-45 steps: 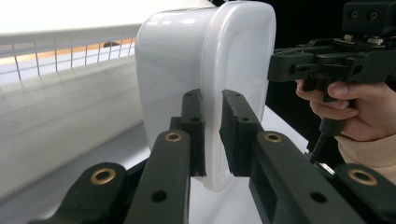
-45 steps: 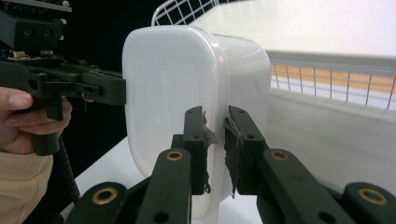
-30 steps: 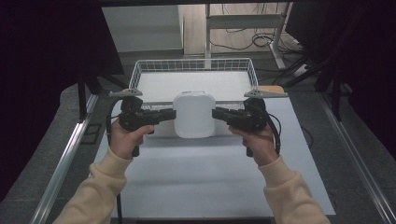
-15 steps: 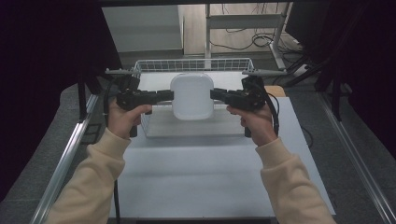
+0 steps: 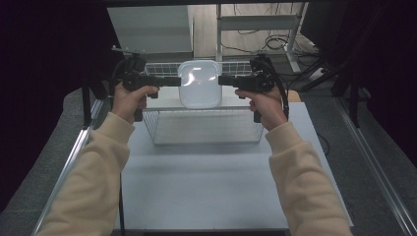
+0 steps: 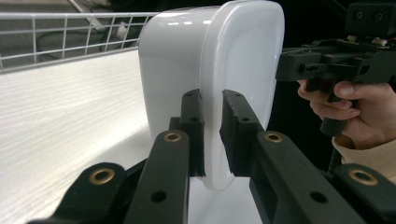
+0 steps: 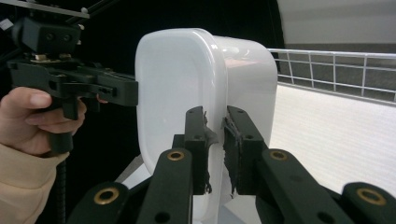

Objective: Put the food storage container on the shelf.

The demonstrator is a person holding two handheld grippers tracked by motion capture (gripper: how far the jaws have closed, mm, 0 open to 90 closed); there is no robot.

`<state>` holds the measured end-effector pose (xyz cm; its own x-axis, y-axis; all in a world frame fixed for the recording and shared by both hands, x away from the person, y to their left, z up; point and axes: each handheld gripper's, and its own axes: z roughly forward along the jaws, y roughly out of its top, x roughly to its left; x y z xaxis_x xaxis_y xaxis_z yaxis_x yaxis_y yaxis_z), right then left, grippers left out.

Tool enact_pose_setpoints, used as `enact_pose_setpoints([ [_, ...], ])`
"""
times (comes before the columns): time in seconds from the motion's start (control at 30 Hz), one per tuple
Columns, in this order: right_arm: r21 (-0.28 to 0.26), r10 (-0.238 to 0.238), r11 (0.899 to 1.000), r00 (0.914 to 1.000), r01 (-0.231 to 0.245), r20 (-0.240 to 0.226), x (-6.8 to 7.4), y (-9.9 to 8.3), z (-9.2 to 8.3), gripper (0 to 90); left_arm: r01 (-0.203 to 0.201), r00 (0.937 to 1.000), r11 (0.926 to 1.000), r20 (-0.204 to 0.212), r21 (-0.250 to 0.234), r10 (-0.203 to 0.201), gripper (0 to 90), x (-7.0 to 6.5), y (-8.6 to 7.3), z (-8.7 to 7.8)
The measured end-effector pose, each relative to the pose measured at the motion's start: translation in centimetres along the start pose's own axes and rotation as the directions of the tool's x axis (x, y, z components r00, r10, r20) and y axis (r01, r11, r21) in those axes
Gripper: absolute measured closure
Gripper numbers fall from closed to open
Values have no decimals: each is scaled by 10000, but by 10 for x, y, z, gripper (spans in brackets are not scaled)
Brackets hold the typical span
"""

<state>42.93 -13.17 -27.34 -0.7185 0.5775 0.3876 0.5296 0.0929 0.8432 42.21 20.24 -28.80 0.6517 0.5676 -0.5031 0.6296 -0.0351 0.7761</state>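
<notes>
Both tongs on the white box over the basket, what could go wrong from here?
1. Each pair of tongs, left tongs and right tongs, pinches only the thin rim of the white box; the glossy plastic may slip out.
2. The box hangs tilted above the wire basket; uneven hand motion could twist it loose.
3. Lowering it might catch the basket's wire rim.

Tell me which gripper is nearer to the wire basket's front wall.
Neither, as far as I can tell. The left gripper and right gripper clamp opposite edges of the white container, both level with each other above the wire basket.
</notes>
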Motion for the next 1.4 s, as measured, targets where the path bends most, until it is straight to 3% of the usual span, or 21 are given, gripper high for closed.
enact_pose_setpoints([
  [0.1,145,367,9992,9993,-367,-40,-13,6,6,796,504,9985,9985,180,194,-508,796,15,4,11],
  [0.27,311,755,9967,9971,-756,41,-25,10,11,798,789,9966,9964,217,296,-795,794,26,6,22],
  [0.43,410,1433,9888,9897,-1434,66,-39,16,19,792,1549,9863,9878,543,149,-1555,795,39,13,29],
  [0.6,595,2011,9776,9793,-2020,215,-50,21,26,781,1987,9786,9798,494,213,-1996,793,45,22,35],
  [0.63,667,2417,9678,9701,-2427,229,-57,23,30,774,2215,9735,9749,522,234,-2224,788,47,23,36],
  [0.67,667,2417,9678,9701,-2427,229,-57,23,30,774,2397,9690,9704,540,289,-2410,788,50,25,38],
  [0.7,661,2799,9576,9599,-2804,160,-64,24,34,767,2645,9628,9635,465,410,-2663,775,54,28,42],
  [0.73,661,2799,9576,9599,-2804,160,-64,24,34,767,2645,9628,9635,465,410,-2663,767,54,28,42],
  [0.83,595,3161,9466,9485,-3169,225,-72,24,40,749,3042,9508,9512,454,521,-3066,750,62,30,47],
  [0.9,493,3596,9316,9329,-3600,170,-80,22,47,737,3572,9307,9327,657,491,-3599,728,72,30,52],
  [0.93,493,3596,9316,9329,-3600,170,-80,22,47,737,3572,9307,9327,657,491,-3599,721,72,30,52],
  [0.97,472,3811,9233,9245,-3812,126,-84,21,50,730,3666,9264,9288,708,537,-3698,714,75,29,53],
  [1.0,472,3811,9233,9245,-3812,126,-84,21,50,730,3798,9205,9235,775,537,-3831,714,78,29,55],
  [1.03,546,3983,9154,9171,-3987,185,-87,20,53,712,3853,9178,9207,778,619,-3893,687,80,28,57],
  [1.1,517,4041,9131,9145,-4045,189,-89,18,55,702,3905,9149,9187,858,593,-3944,675,84,26,59],
  [1.17,417,4051,9132,9141,-4054,159,-90,17,55,703,3910,9136,9189,991,522,-3944,674,85,25,60],
  [1.23,398,4027,9144,9152,-4029,146,-90,17,55,676,3745,9220,9259,855,504,-3776,659,83,25,61],
  [1.27,433,3986,9160,9170,-3989,144,-89,17,56,607,3612,9292,9313,659,482,-3638,622,80,25,61],
  [1.3,433,3986,9160,9170,-3989,144,-89,17,56,607,3612,9292,9313,659,482,-3638,568,80,25,61],
  [1.37,377,3778,9248,9255,-3786,276,-84,17,56,502,3273,9443,9445,261,285,-3280,505,73,25,60],
  [1.4,301,3489,9361,9360,-3504,465,-81,18,54,461,3050,9522,9522,96,145,-3052,454,69,25,59],
])
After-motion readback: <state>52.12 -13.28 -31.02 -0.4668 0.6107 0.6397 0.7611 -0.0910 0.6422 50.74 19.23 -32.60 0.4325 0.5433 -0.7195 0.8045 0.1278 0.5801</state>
